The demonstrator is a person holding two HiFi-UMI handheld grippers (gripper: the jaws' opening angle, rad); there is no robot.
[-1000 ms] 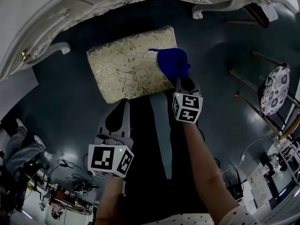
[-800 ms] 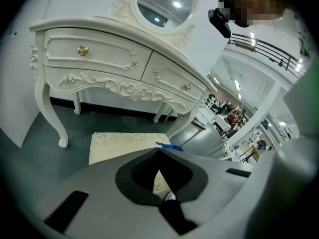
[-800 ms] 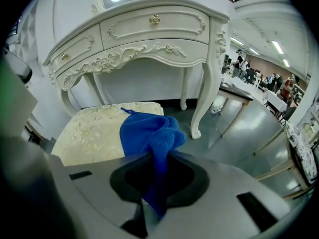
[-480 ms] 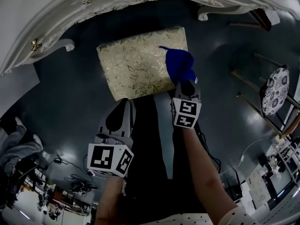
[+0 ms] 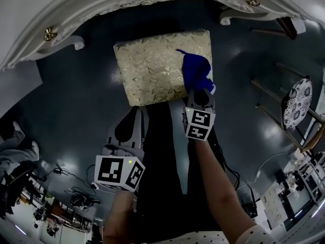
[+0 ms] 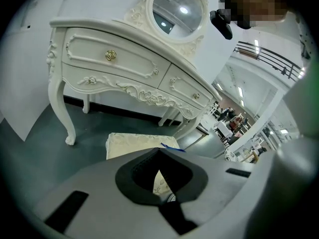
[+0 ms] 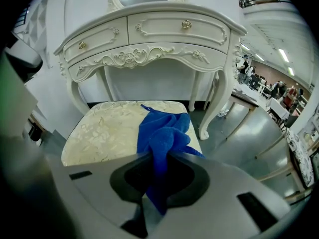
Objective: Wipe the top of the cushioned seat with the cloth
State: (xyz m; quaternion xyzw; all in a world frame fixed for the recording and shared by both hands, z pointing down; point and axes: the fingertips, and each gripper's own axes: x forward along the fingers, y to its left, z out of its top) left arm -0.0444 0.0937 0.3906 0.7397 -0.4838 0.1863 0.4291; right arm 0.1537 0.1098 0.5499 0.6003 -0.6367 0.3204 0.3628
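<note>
On cream floral cushioned seat [image 5: 152, 70], crumpled blue cloth [image 5: 195, 71] pinched in right tool [image 5: 201, 90], left tool [image 5: 136, 112] closed, empty.

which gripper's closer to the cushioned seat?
Right. The right gripper is at the cushioned seat's near-right corner, holding the cloth on it; the left gripper is short of its front edge.

Cloth [image 5: 196, 71] on right side of cushioned seat [image 5: 152, 67], dressing table [image 5: 101, 4] just behind it.

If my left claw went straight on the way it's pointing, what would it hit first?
Probably the seat, at its near edge; the dresser stands farther back behind it. Depth is hard to judge here.
</note>
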